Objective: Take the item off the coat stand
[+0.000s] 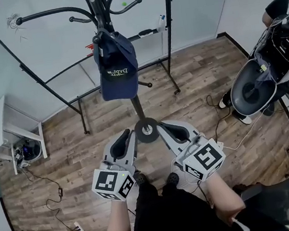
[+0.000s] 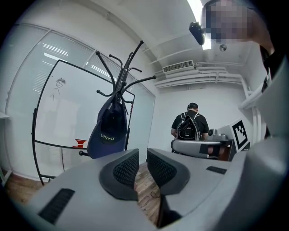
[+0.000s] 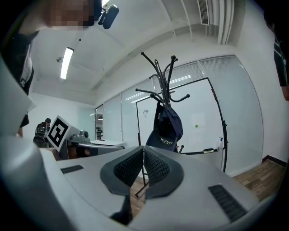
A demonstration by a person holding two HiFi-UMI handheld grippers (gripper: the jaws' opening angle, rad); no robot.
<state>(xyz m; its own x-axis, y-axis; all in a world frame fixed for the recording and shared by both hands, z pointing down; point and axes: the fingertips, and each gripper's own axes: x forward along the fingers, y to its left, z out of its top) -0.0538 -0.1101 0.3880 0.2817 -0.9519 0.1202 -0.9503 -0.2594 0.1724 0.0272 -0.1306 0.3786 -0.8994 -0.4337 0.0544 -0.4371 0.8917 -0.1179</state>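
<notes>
Jaws slightly apart on the left gripper point(image 1: 122, 141), together on the right gripper point(image 1: 174, 131). The cap point(image 1: 116, 63) on the coat stand point(image 1: 138, 110) looks soft, light; pinch its lower edge.

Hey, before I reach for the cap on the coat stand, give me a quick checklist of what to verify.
1. Cap hanging on the stand: ok.
2. Left tool empty, jaws apart: ok, though the gap is narrow.
3. Right tool open: not ok, jaws together, nothing in them.
4. Tools at the cap: not ok, both are well short of it.
5. Way to the cap free: ok, nothing in between in either gripper view.
6. Person with backpack apart from the stand: ok.
</notes>
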